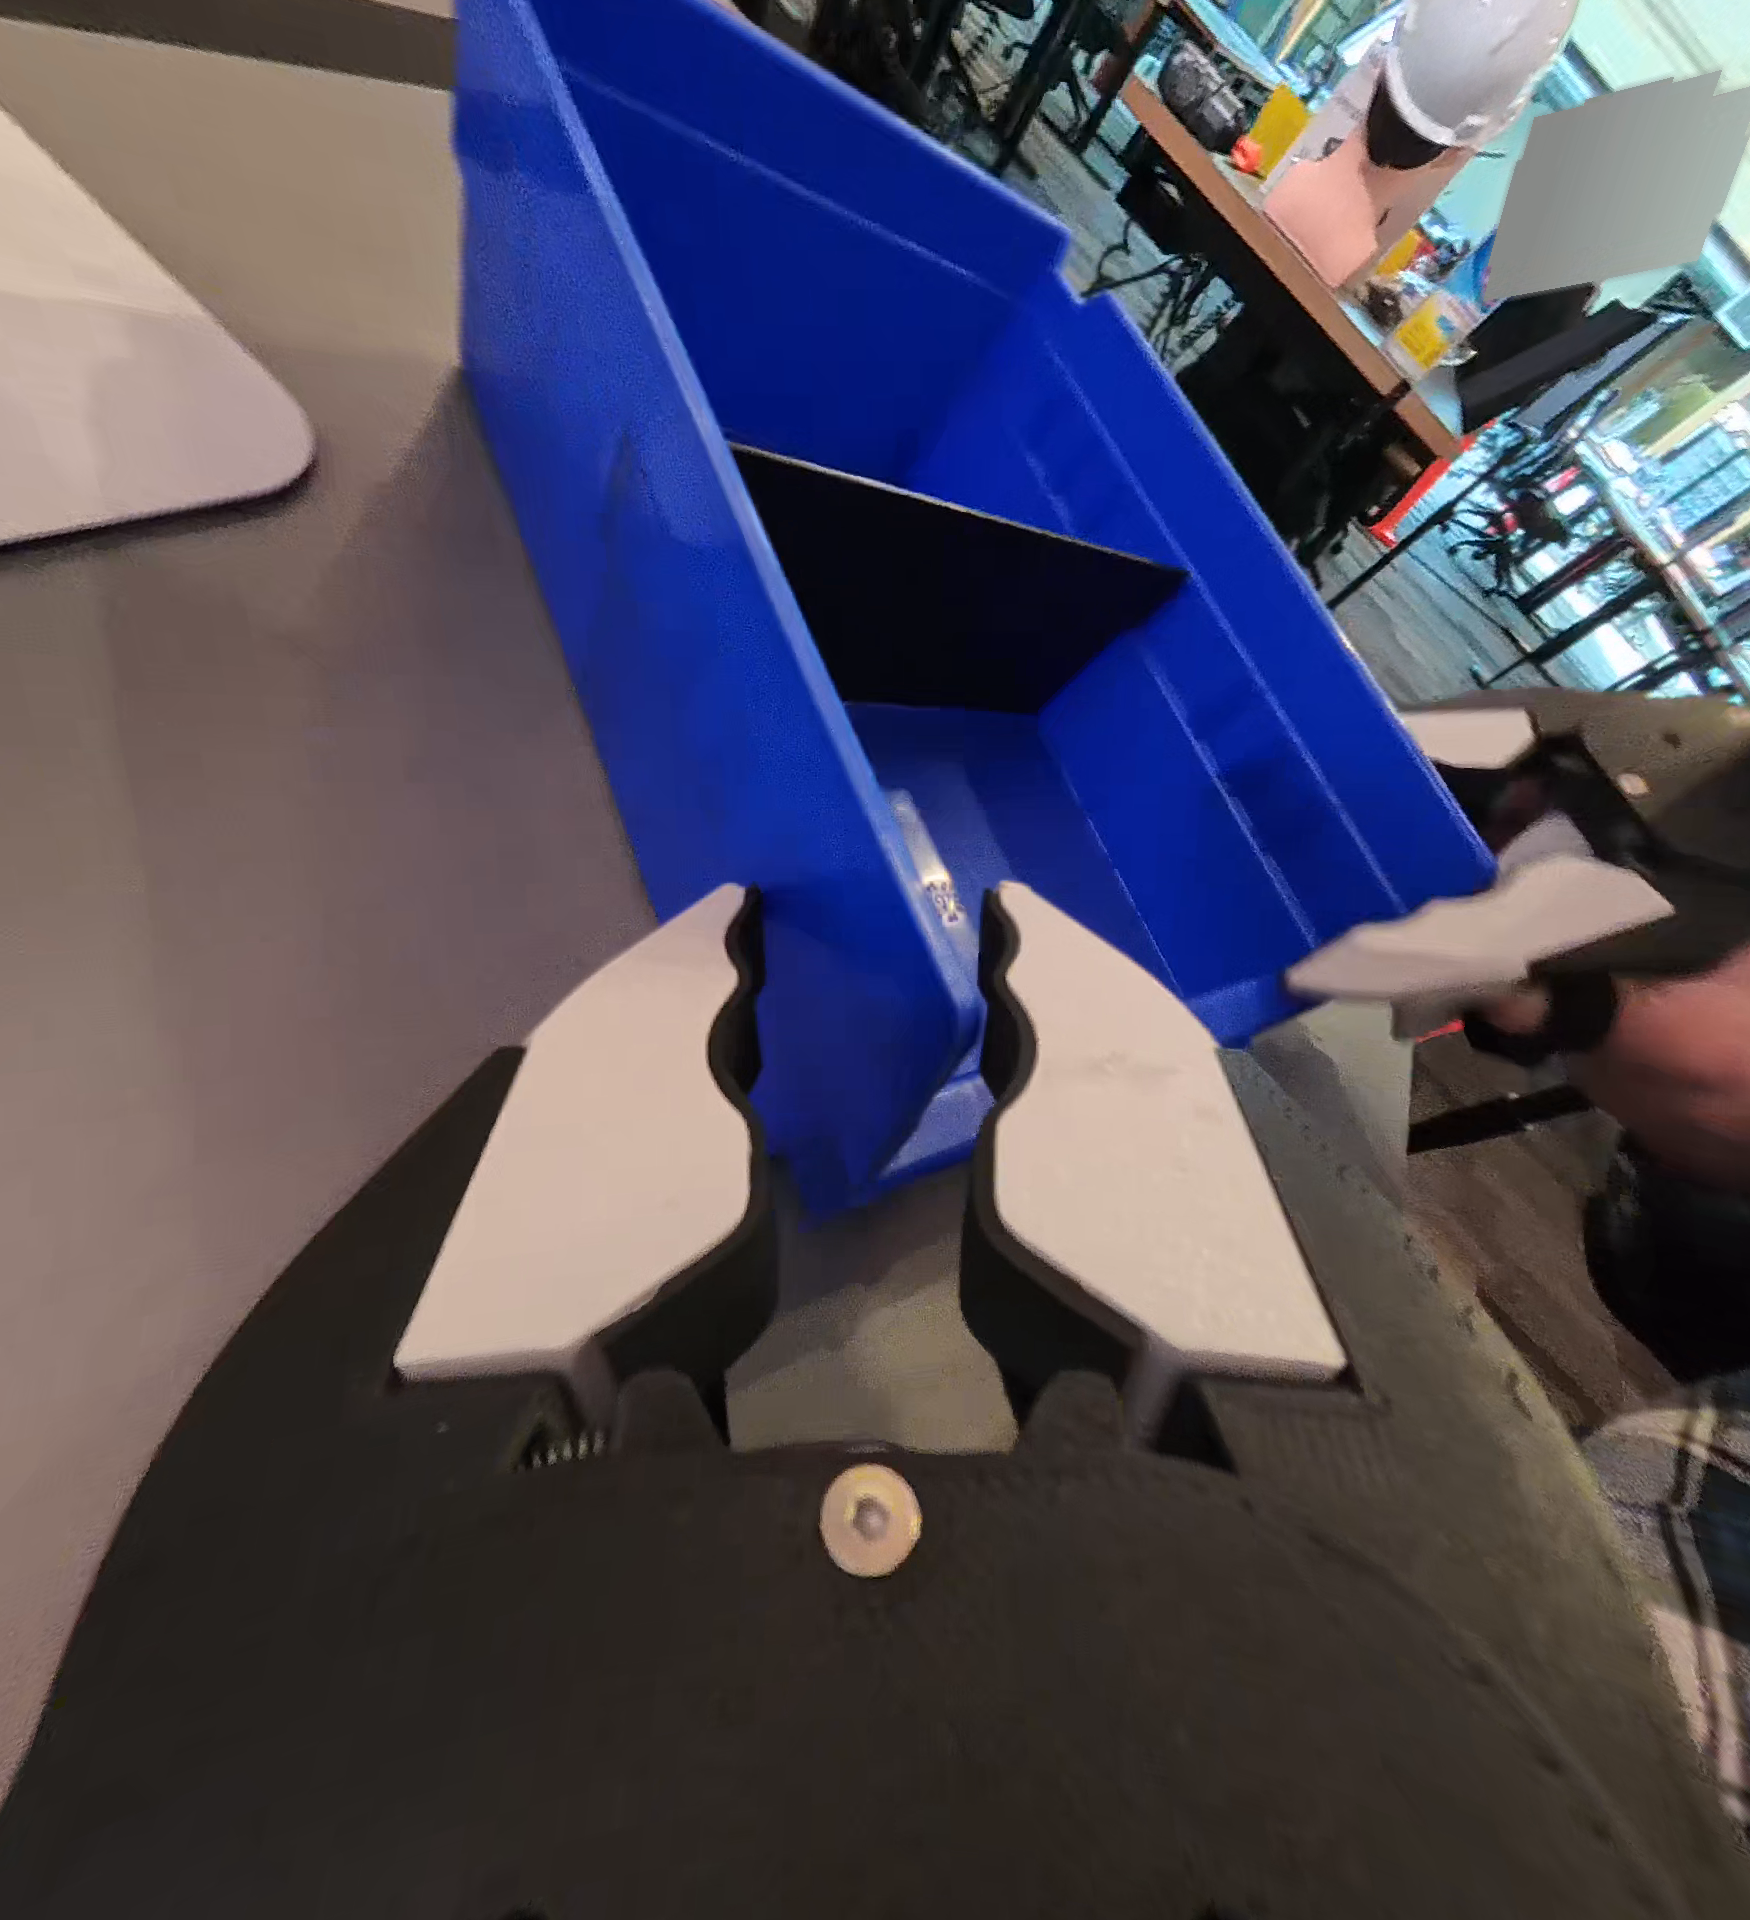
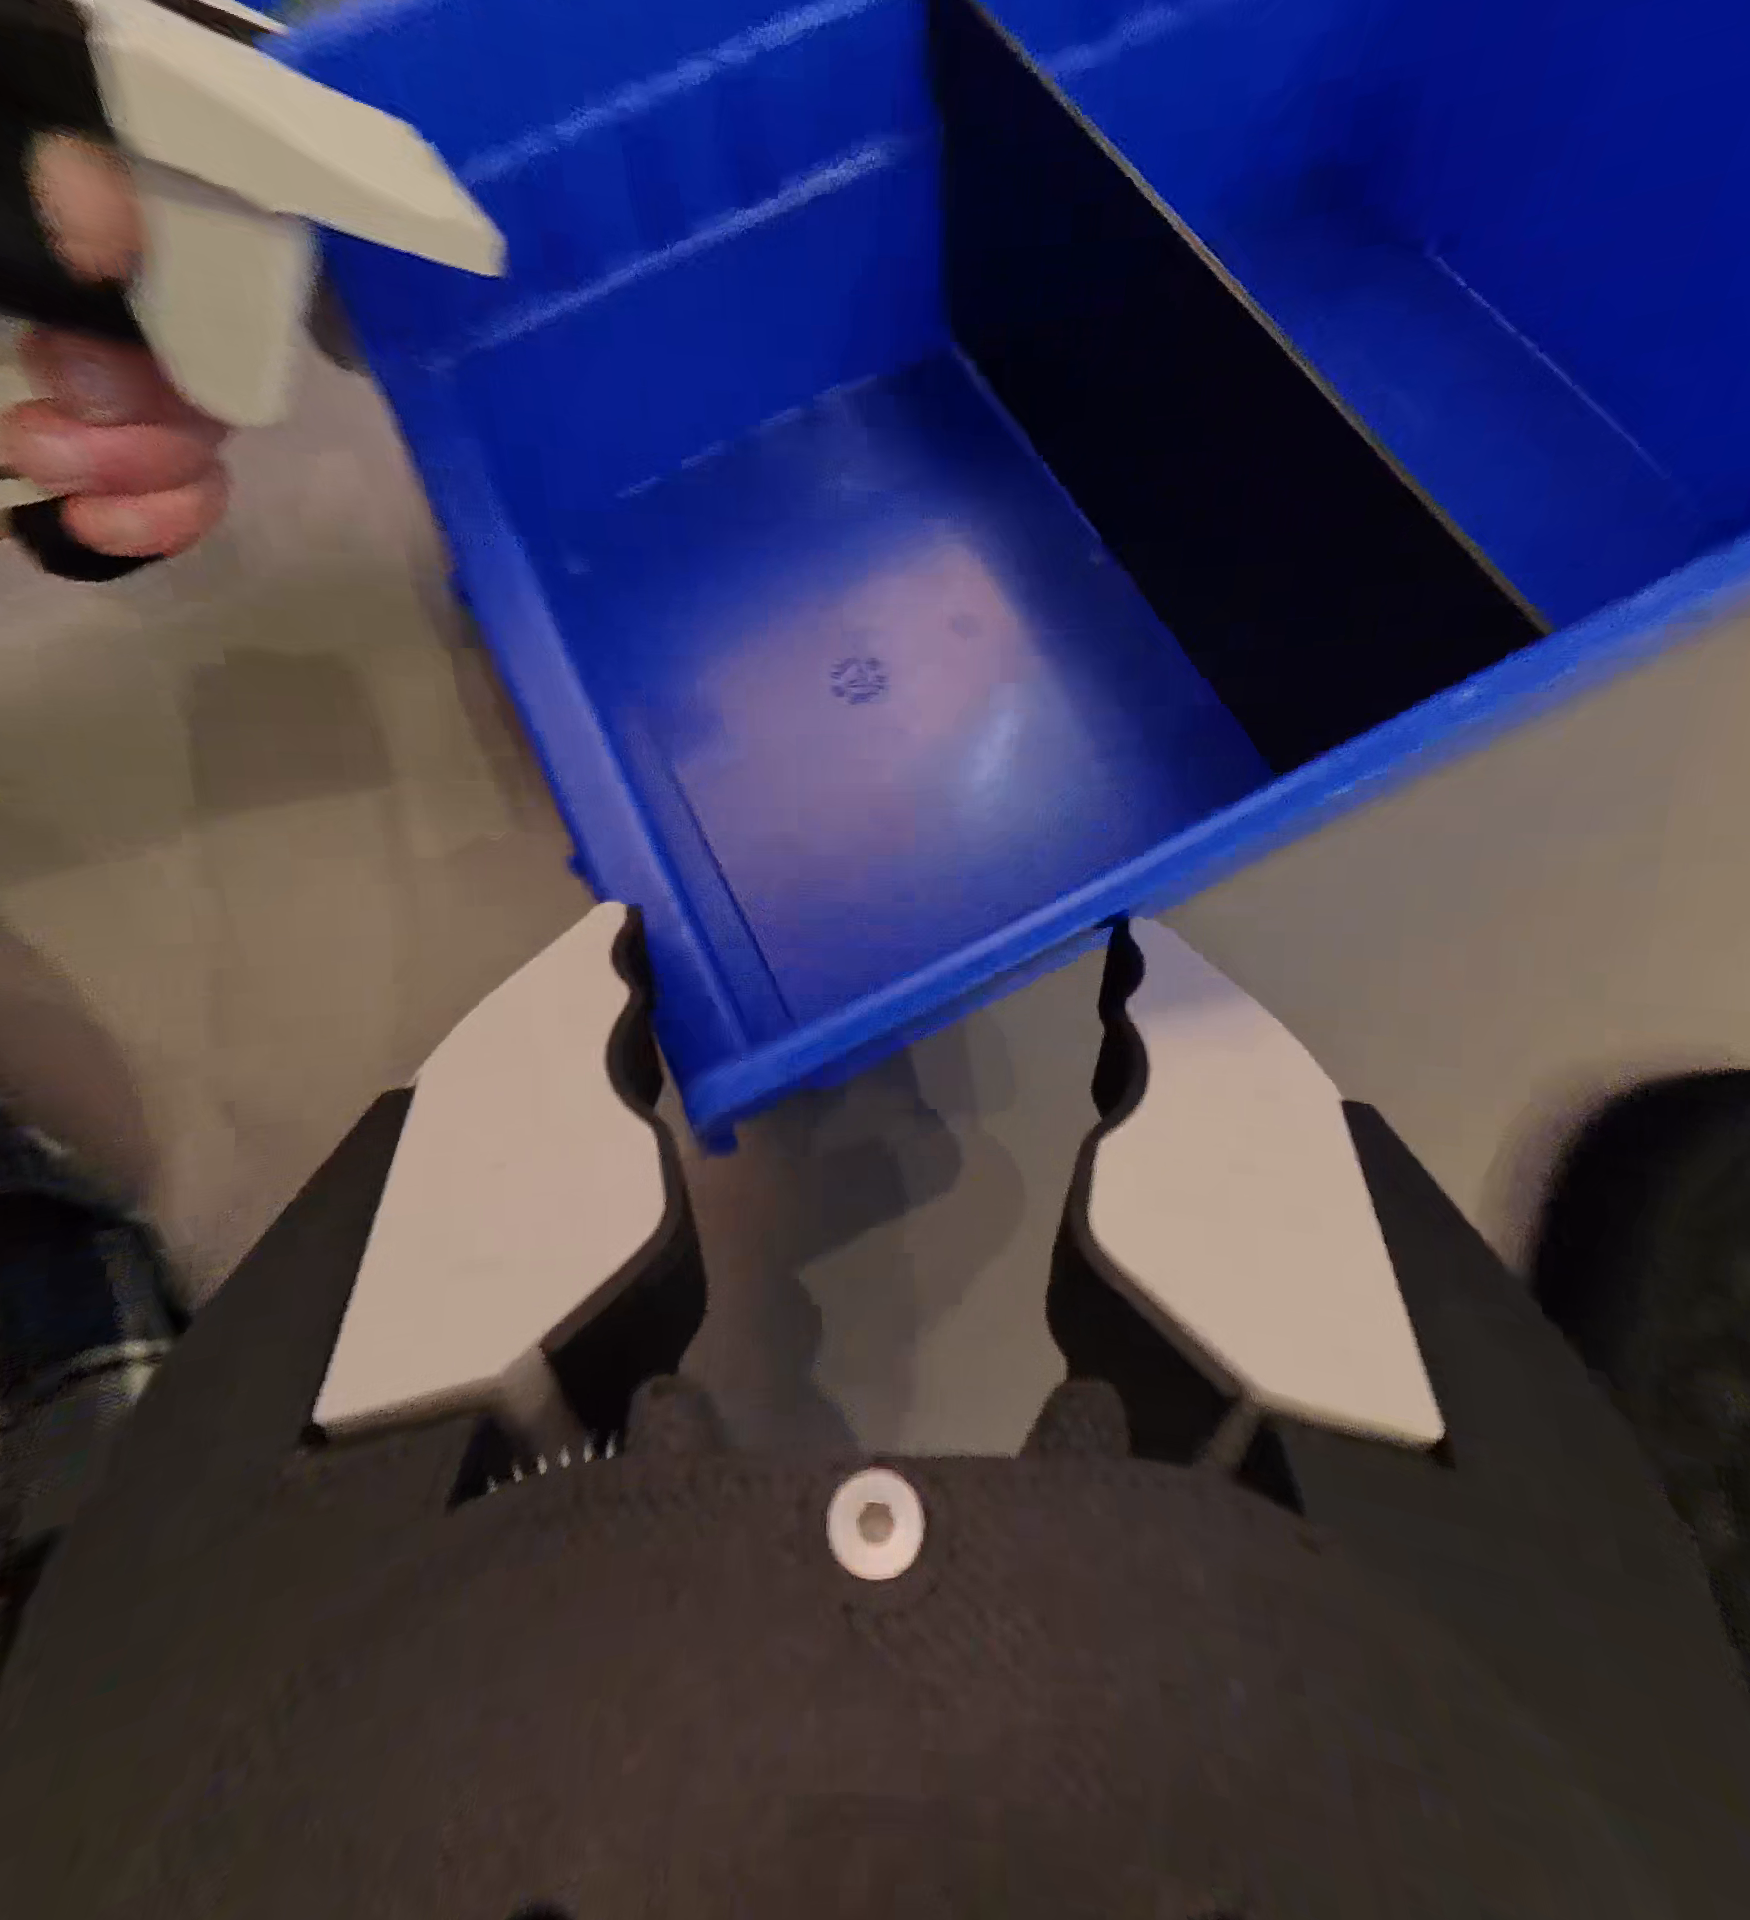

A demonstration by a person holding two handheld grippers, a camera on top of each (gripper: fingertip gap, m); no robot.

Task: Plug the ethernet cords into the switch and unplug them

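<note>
No switch or ethernet cords anywhere in my two views, only a blue bin (image 1: 954,364) with a black divider (image 1: 954,592) on the grey tabletop (image 1: 175,831), much of it motion-blurred. My left hand-held gripper (image 1: 871,904) straddles the bin's near corner wall, jaws apart; whether the pads press it I cannot tell. My right hand-held gripper (image 2: 876,925) hangs spread over another corner (right pad clear of it). A hand (image 2: 112,457) shows top-left.

left wrist view: sitting close behind its fingers (image 1: 642,1122), looking along the blue bin (image 1: 705,644) | right wrist view: looking steeply down past its fingers (image 2: 528,1143) into that bin's corner | both sharing the bin and each other's gripper
</note>
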